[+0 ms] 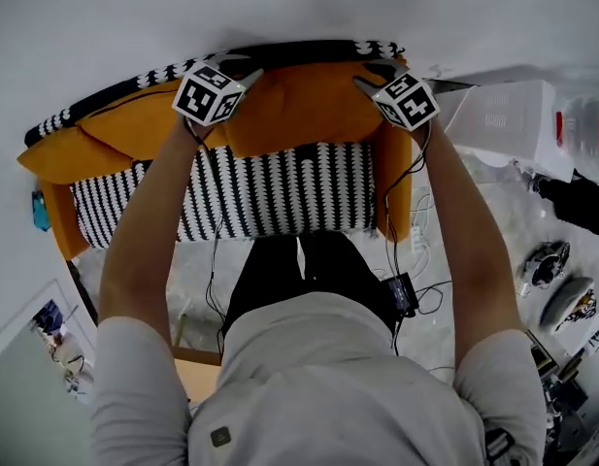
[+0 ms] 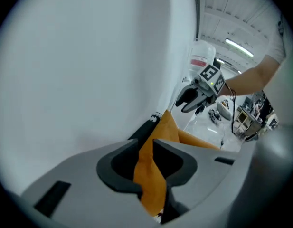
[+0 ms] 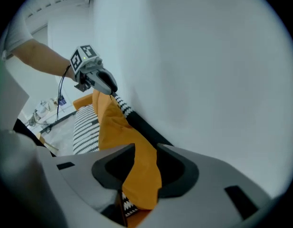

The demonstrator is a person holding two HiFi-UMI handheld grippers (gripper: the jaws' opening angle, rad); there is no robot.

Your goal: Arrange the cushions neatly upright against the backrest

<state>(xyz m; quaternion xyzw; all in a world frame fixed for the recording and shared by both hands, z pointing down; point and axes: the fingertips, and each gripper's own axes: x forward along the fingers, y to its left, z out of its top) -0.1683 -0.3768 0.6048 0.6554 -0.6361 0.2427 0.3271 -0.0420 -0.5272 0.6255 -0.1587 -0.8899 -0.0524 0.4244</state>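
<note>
I have both tools up at the top edge of the right-hand cushion (image 1: pixel 299 113), one at each upper corner. The left gripper (image 2: pixel 143 151) has its jaws a little apart, with the orange fabric of the corner lying between them. As far as I can judge the fabric is loose there, not pinched. The right gripper (image 3: pixel 146 152) is the same at the other corner: jaws apart, a fold of orange cloth hanging through the gap, nothing clamped. The cushion stands on the striped seat (image 1: pixel 280 190) and leans against the backrest (image 1: pixel 299 51), which sits just in front of the wall. Its long axis runs from side to side along the backrest, so it spans straight from one gripper to the other and neither hand is nearer. I judge this cushion is placed. What matters for backing off is that the cloth lies inside both gaps, so I would lift clear along the line of the jaws, away from the edge, or the corners may drag and tip it forward. The second cushion (image 1: pixel 119 129) lies further left, touching the first. It is nearer my left gripper, and its outer corner pokes past the sofa's arm, so to me it looks less square.
</note>
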